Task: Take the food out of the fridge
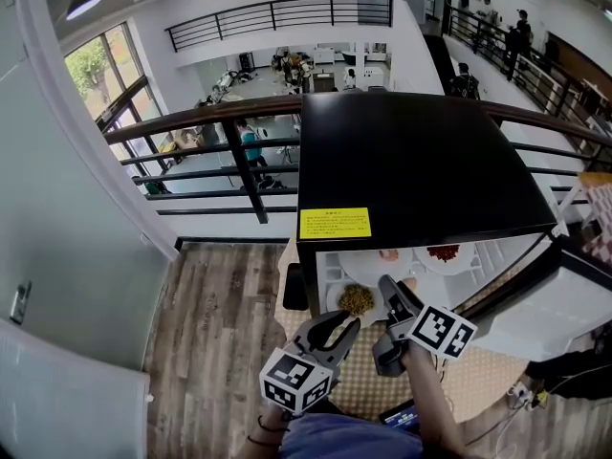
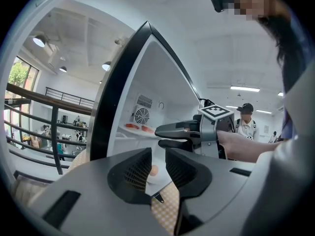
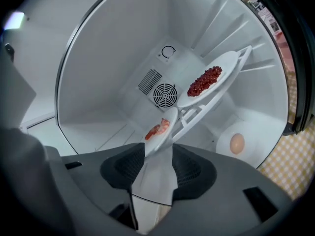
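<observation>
The black fridge [image 1: 411,161] stands open. On its white shelf are a plate of shrimp [image 3: 158,129] and a plate of red food [image 3: 204,81]; both also show in the head view, the shrimp plate [image 1: 387,254] and the red food [image 1: 443,253]. An egg [image 3: 237,143] lies on a white plate on the fridge floor. My right gripper [image 3: 157,156] reaches into the fridge, jaws wide apart, with the shrimp plate's near rim at its tips and no pad pressing it. A plate of green-brown food [image 1: 356,299] lies just ahead of my left gripper [image 1: 346,328], whose jaws stand narrowly apart and empty.
The fridge sits on a table with a yellow checked cloth [image 1: 363,390]. Its door [image 1: 535,304] hangs open to the right. A dark phone [image 1: 402,414] lies near the table's front edge. A railing [image 1: 220,132] runs behind. A person [image 2: 244,124] stands beyond the right gripper [image 2: 162,135].
</observation>
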